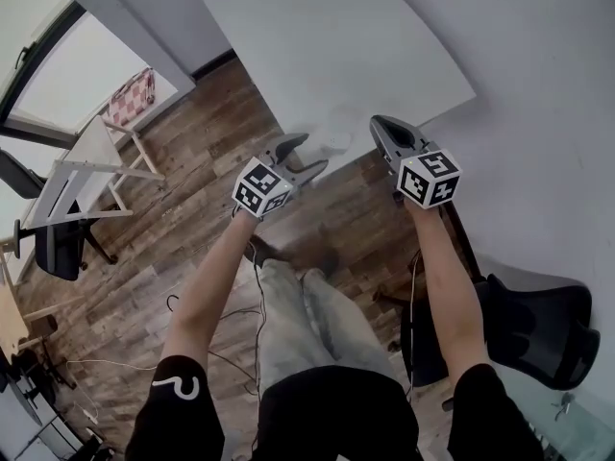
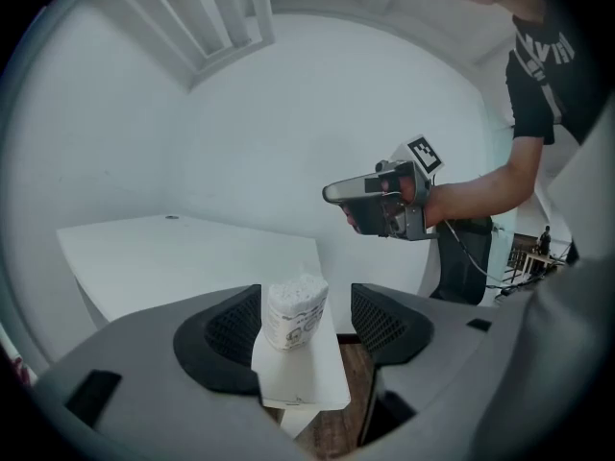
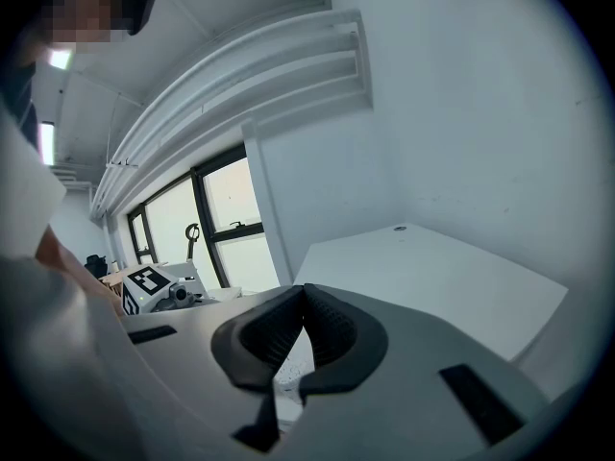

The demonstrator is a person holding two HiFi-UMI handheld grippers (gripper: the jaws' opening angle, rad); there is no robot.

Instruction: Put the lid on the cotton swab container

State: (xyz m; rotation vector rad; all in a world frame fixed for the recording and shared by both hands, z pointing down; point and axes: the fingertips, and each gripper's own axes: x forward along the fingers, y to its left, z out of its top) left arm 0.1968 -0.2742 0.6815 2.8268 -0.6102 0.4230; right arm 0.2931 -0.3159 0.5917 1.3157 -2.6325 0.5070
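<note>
The cotton swab container (image 2: 295,312) stands upright with no lid on the near corner of the white table (image 2: 154,257); white swab heads show at its top. My left gripper (image 2: 307,323) is open, and the container shows a little beyond its jaws, touching neither pad. In the head view the left gripper (image 1: 312,154) points at the table corner, where the container (image 1: 336,142) is a faint pale spot. My right gripper (image 1: 377,121) hovers over that corner, shut. In the right gripper view its jaws (image 3: 305,291) meet with nothing visible between them. I see no lid.
The table (image 1: 336,46) fills the corner between two grey walls. A black office chair (image 1: 538,329) stands at my right, and a white wooden frame (image 1: 96,176) and a dark chair (image 1: 58,248) at the left on the wood floor. Cables trail near my feet.
</note>
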